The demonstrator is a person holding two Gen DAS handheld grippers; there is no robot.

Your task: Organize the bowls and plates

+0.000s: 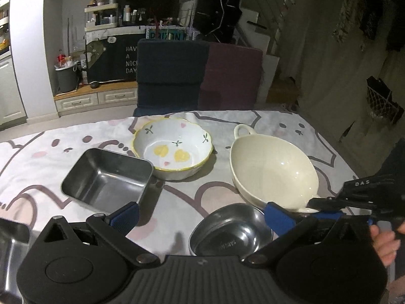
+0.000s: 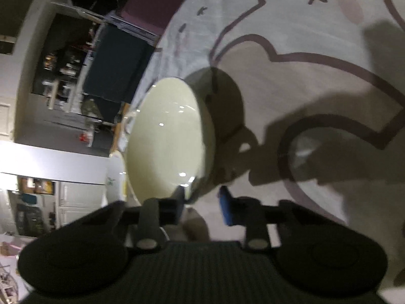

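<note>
We are pinching the near rim of the cream bowl (image 2: pixel 167 136) with our right gripper (image 2: pixel 202 200), centre frame, above the patterned tablecloth (image 2: pixel 303 76).

Both tools are black, ribbed at the base, with blue fingertip pads (image 1: pixel 125 217).

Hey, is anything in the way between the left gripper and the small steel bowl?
Nothing visible. The small steel bowl sits right ahead of the open left gripper, only tablecloth before it; the cream bowl is farther right.
</note>
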